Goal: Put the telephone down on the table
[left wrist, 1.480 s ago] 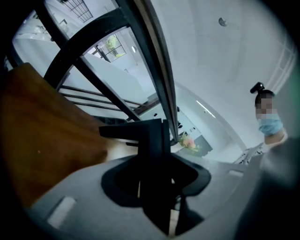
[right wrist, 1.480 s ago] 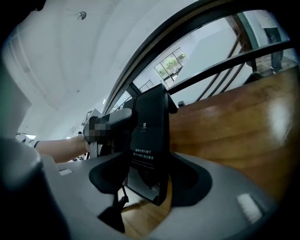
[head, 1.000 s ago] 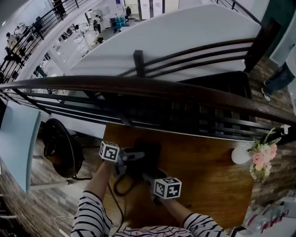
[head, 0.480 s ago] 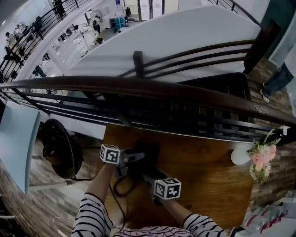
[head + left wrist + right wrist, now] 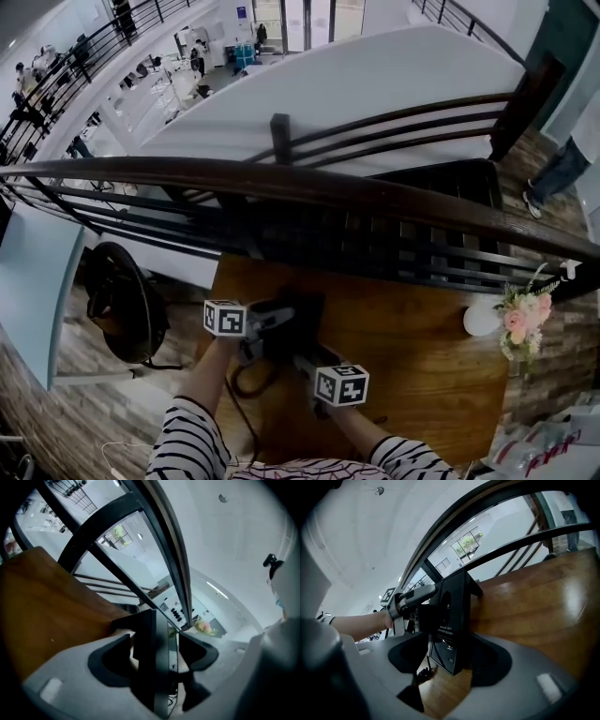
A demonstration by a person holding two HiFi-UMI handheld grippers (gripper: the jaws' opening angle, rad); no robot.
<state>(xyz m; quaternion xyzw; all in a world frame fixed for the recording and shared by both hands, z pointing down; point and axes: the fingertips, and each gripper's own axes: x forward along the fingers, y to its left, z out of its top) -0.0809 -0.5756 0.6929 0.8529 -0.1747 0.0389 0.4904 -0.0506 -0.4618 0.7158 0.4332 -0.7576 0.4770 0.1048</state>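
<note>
The black telephone (image 5: 295, 323) is at the near left of the wooden table (image 5: 422, 356), tilted up on its edge between both grippers. From the left, my left gripper (image 5: 279, 319) reaches it. In the left gripper view its jaws are opening around the telephone's edge (image 5: 152, 658), with a gap on each side. My right gripper (image 5: 300, 353) comes from the near side. In the right gripper view it is shut on the telephone's body (image 5: 452, 620), whose labelled underside faces left. The left gripper (image 5: 412, 597) also shows there. A dark cord (image 5: 246, 380) trails off the telephone toward me.
A dark wooden railing (image 5: 375, 197) runs along the table's far edge. At the table's right end stands a white vase with pink flowers (image 5: 516, 319). A black round chair (image 5: 117, 300) sits on the floor to the left. A person's leg (image 5: 562, 164) shows far right.
The head view has shifted slightly. Both grippers and the telephone stay in nearly the same place on the table.
</note>
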